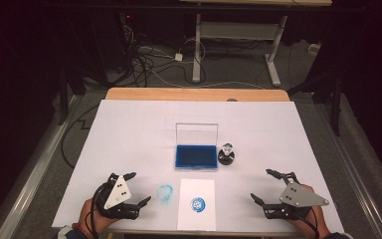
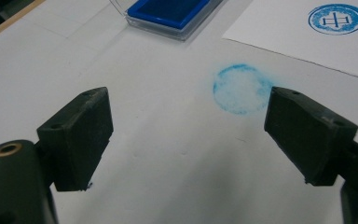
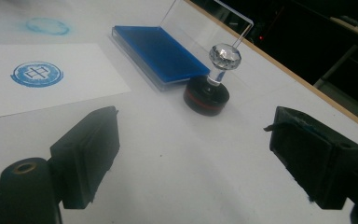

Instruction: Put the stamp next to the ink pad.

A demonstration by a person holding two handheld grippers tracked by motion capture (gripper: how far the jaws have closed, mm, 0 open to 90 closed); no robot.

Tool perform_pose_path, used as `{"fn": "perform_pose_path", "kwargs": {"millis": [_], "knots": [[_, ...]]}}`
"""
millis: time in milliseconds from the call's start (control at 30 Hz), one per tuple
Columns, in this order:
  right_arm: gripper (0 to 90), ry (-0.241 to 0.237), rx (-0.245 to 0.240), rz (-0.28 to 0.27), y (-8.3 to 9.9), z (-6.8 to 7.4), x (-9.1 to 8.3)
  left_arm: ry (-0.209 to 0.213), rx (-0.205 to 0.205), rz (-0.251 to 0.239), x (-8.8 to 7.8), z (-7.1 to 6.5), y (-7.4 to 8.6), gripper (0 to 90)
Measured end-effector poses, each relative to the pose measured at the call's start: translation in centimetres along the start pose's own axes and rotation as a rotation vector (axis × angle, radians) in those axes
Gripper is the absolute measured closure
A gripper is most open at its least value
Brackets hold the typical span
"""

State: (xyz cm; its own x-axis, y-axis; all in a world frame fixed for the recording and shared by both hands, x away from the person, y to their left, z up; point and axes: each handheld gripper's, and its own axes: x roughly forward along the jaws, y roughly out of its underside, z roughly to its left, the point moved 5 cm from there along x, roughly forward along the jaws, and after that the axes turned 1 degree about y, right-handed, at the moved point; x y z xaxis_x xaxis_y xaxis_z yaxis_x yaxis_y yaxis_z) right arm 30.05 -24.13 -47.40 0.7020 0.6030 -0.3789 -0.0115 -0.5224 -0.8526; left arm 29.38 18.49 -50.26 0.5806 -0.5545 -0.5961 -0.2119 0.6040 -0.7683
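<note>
A blue ink pad point(image 1: 196, 156) point(image 2: 168, 11) point(image 3: 158, 51) lies mid-table in a clear case with its lid point(image 1: 196, 133) standing open. Right beside it stands a round black stamp point(image 1: 227, 155) point(image 3: 209, 91) with a faceted crystal knob. Nearer me lies a white sheet of paper point(image 1: 197, 203) point(image 2: 303, 35) point(image 3: 37, 88) bearing a round blue stamp print point(image 1: 197, 203) point(image 2: 338, 19) point(image 3: 37, 74). A blue ink smudge point(image 1: 165, 193) point(image 2: 242, 88) point(image 3: 46, 25) marks the table cover left of the sheet. My left gripper point(image 1: 140, 188) point(image 2: 189, 135) rests open near the smudge. My right gripper point(image 1: 265, 185) point(image 3: 196, 149) is open and holds nothing, right of the sheet.
A white cover point(image 1: 129, 139) spans the wooden table point(image 1: 194, 93). Beyond the far edge are a desk frame point(image 1: 238, 35) and loose cables point(image 1: 149, 59) on the floor. The person's hands point(image 1: 87, 215) hold both grippers at the near edge.
</note>
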Motion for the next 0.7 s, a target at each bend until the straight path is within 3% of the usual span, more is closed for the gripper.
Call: {"fn": "perform_pose_path", "kwargs": {"millis": [700], "knots": [[15.4, -0.008, -0.004, 0.005, 0.1, 0.05, 0.22, 0.002, -0.003, 0.01, 0.43, 0.13, -0.13, 14.7]]}}
